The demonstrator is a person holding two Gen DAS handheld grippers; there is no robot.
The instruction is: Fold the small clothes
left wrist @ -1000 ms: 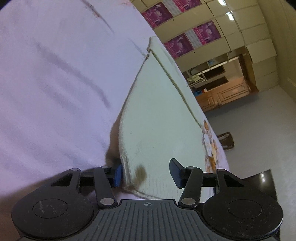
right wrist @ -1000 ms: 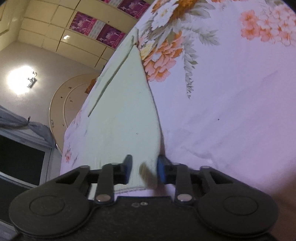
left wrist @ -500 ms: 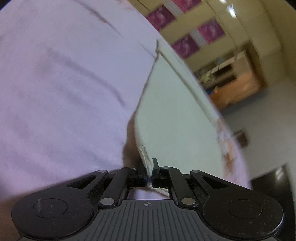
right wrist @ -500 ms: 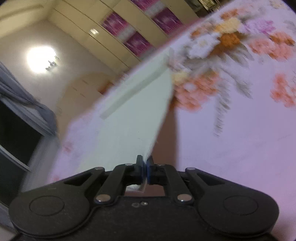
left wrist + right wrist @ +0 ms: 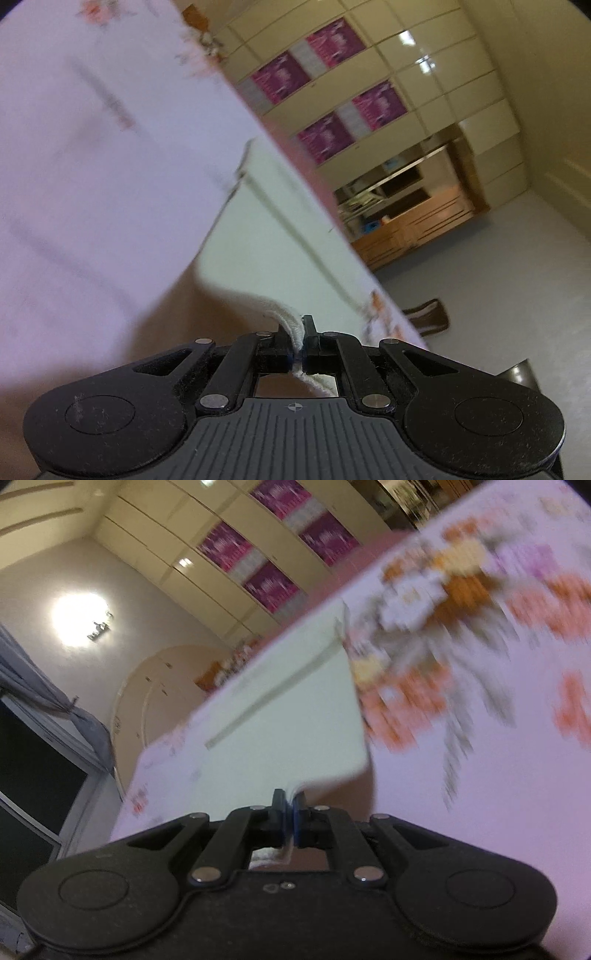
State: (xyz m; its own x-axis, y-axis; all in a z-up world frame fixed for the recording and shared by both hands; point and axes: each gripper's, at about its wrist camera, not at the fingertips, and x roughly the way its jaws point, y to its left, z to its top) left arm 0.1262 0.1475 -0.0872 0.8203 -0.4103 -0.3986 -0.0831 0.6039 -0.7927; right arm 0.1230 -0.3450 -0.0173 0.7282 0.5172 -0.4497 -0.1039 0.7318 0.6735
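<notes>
— What is different from a second ago?

— My left gripper (image 5: 298,334), then spread around the near edge of the pale green garment (image 5: 258,236), is now clamped on it. My right gripper (image 5: 290,814) has closed on its own corner too.

— And the cloth?

— Its near edge, flat on the floral bedsheet (image 5: 498,738) before, is now lifted, with shadow underneath. Both views now show more of the room.

The left hand-held gripper (image 5: 298,341) is matte black: two round side lobes, each with a shallow disc recess, angled link bars pinned by silver rivets, and a ribbed grey centre plate bearing a small crosshair mark. Blue pads line its fingertips. The right hand-held gripper (image 5: 290,821) has the same black shape, silver rivets, blue pads and a smooth dark plate.
</notes>
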